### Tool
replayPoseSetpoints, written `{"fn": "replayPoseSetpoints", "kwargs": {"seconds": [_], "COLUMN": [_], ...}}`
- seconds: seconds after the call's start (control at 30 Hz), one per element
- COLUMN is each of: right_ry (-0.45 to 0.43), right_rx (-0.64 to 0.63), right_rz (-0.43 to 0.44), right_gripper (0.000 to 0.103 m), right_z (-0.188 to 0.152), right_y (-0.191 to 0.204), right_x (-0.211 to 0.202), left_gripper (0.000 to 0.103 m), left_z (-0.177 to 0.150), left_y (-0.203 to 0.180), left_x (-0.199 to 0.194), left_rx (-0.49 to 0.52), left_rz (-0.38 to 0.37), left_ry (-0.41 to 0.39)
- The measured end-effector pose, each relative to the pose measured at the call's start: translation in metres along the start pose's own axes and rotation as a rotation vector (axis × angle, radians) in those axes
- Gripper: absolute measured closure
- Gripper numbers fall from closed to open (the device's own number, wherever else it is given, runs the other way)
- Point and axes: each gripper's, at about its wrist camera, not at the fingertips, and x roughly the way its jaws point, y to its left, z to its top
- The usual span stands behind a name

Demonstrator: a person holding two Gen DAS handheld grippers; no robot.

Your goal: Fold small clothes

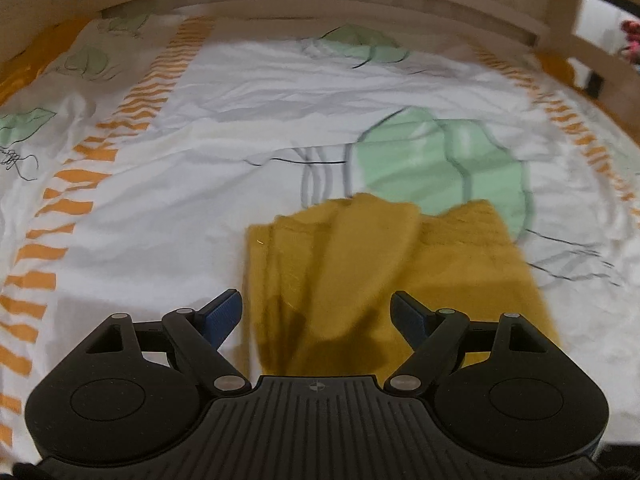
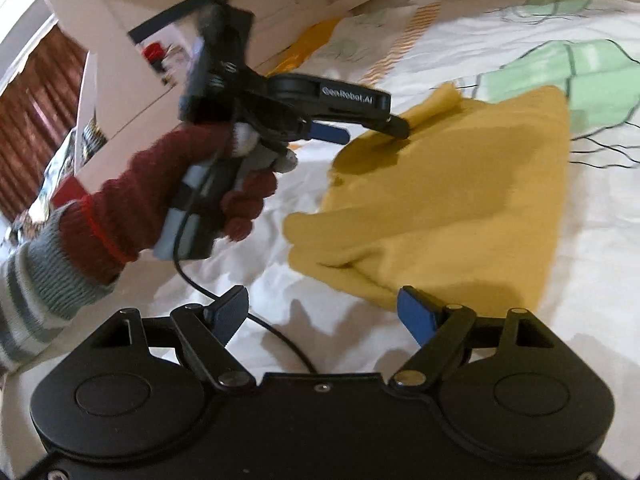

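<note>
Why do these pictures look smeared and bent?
Left wrist view: the mustard-yellow knitted cloth and leaf-printed white bedsheet streak with motion blur, and the fisheye curves the wooden headboard. Right wrist view: the gloved left hand smears; gripper shadows fall on the cloth.

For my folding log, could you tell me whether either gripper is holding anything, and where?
Nothing is held: the left gripper and right gripper are both open by the mustard garment.

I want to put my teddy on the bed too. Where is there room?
Bare sheet lies left of the yellow cloth, out to the orange stripes, and beyond the cloth toward the headboard. It's crowded at the cloth: the left gripper and right gripper are both open there.
</note>
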Motion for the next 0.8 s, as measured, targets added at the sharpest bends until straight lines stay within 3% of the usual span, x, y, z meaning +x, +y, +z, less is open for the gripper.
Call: {"fn": "replayPoseSetpoints", "kwargs": {"seconds": [0.1,0.17,0.27,0.33,0.6,0.67,0.73,0.8], "right_ry": [-0.018,-0.029,-0.049,-0.051,-0.05,-0.032,-0.015,0.001], "right_rx": [-0.011,-0.013,-0.023,-0.049,-0.265,-0.339,-0.411,-0.491], "right_rz": [-0.014,-0.015,-0.027,-0.047,-0.175,-0.197,-0.236,-0.273], "right_gripper": [0.019,0.019,0.015,0.014,0.015,0.027,0.046,0.056], "right_z": [0.002,0.002,0.001,0.001,-0.002,-0.002,-0.001,-0.001], "right_y": [-0.001,-0.003,-0.005,-0.002,0.028,0.04,0.05,0.06], "right_x": [-0.002,-0.005,-0.007,-0.007,0.001,0.009,0.019,0.032], "left_gripper": [0.029,0.029,0.029,0.03,0.03,0.03,0.03,0.03], "left_z": [0.009,0.01,0.0,-0.01,-0.052,-0.052,-0.052,-0.051], "left_y": [0.021,0.046,0.077,0.086,0.079,0.07,0.06,0.052], "left_x": [0.022,0.029,0.025,0.015,-0.055,-0.065,-0.068,-0.062], "left_rx": [-0.084,-0.208,-0.367,-0.389,-0.414,-0.393,-0.338,-0.275], "left_rz": [0.073,0.125,0.142,0.161,0.021,0.021,0.044,0.067], "left_ry": [0.057,0.087,0.123,0.145,0.124,0.095,0.07,0.068]}}
